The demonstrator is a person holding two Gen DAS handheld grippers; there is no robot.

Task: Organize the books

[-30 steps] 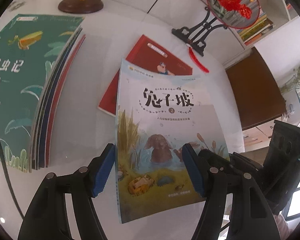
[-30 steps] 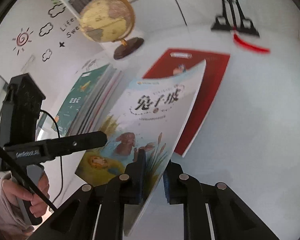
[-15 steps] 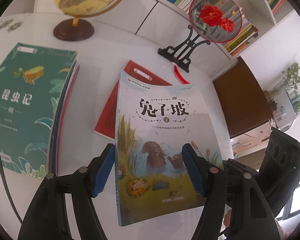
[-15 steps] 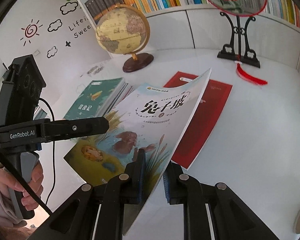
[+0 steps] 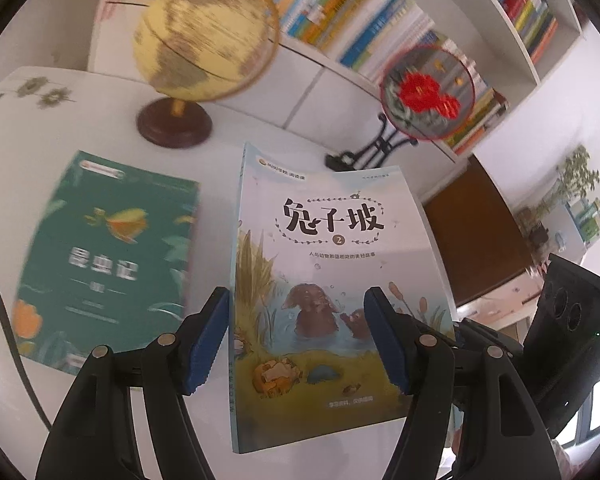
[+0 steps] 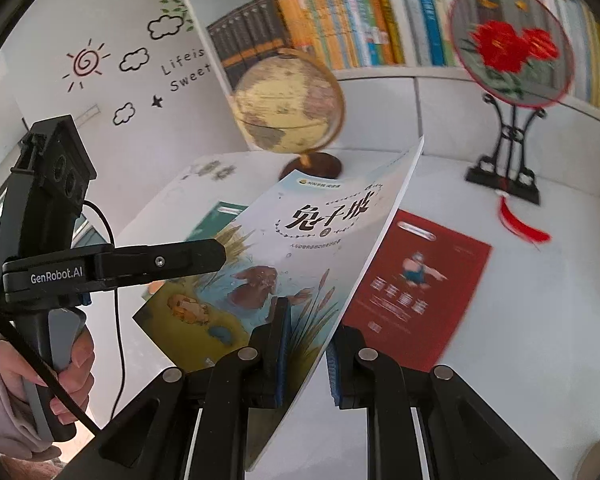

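The white table [image 6: 520, 280] fills most of both views. Behind it stands a bookshelf [image 6: 360, 20] full of books.

A globe [image 5: 204, 40] sits at 12 o'clock on the table, and a round fan [image 6: 508, 52] with red flowers stands on a black stand at 2 o'clock.

A green book [image 5: 104, 256] lies flat at 9 o'clock in the left view, on top of a pile. A red book [image 6: 416, 292] lies flat at 3 o'clock in the right view.

The blue book [image 5: 336, 280] with the brown animals is up in the air, above the table, tilted, in the middle of both views.

The right gripper [image 6: 306, 344] is nearly closed and pinches the blue book's edge between its pads.

The left gripper [image 5: 296, 336] is about half open. The blue book sits between its fingers [image 5: 208, 336], but I cannot tell if they press on it.

A hand [image 6: 60, 376] holds the left gripper's handle at 8 o'clock in the right view.
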